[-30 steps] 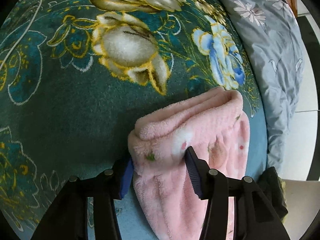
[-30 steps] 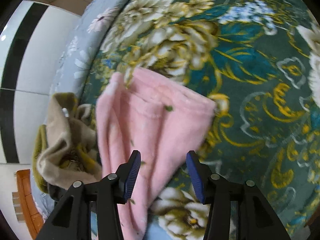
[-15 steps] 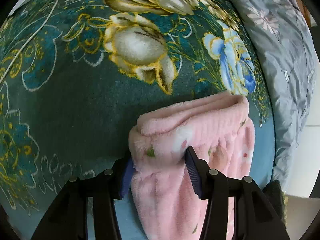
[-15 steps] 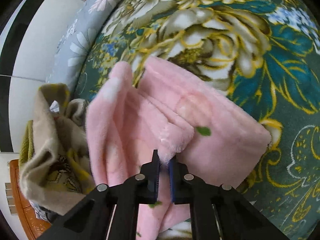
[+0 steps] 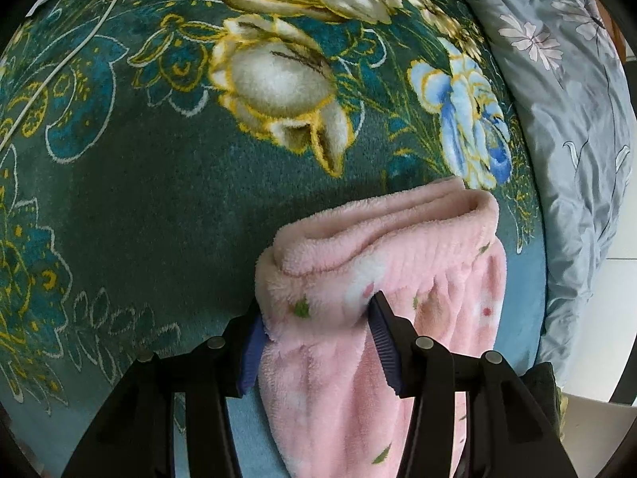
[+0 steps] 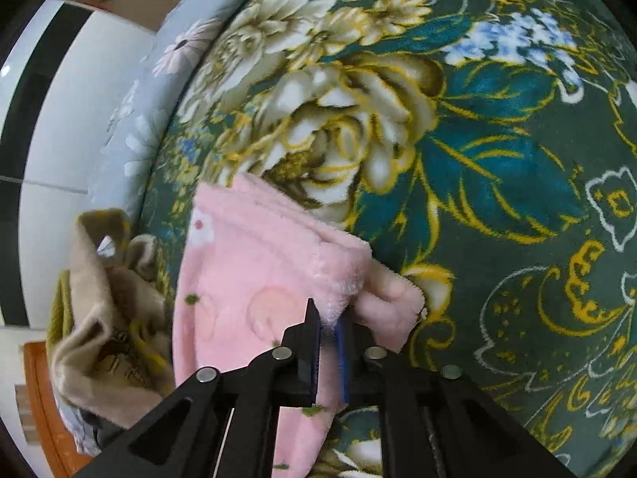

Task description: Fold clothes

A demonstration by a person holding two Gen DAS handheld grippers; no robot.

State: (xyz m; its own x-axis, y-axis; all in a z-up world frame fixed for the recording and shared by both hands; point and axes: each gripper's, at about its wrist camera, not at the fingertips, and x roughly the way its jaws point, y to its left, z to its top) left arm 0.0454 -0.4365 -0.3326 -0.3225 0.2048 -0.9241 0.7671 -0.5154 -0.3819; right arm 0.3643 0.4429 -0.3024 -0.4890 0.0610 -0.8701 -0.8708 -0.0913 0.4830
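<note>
Both tongs, left (image 5: 318,326) and right (image 6: 328,328), pinch the pink fleece garment (image 5: 398,279) on a green floral blanket (image 5: 139,199).

Dark green floral blanket (image 5: 151,207) covered the bed. Grey flowered pillow (image 5: 573,111) lay along its far edge. White tiled floor (image 6: 51,111) showed beyond, with black stripe.

wrist views, close, steeply downward (sharing pink garment (image 5: 398,279))
</note>
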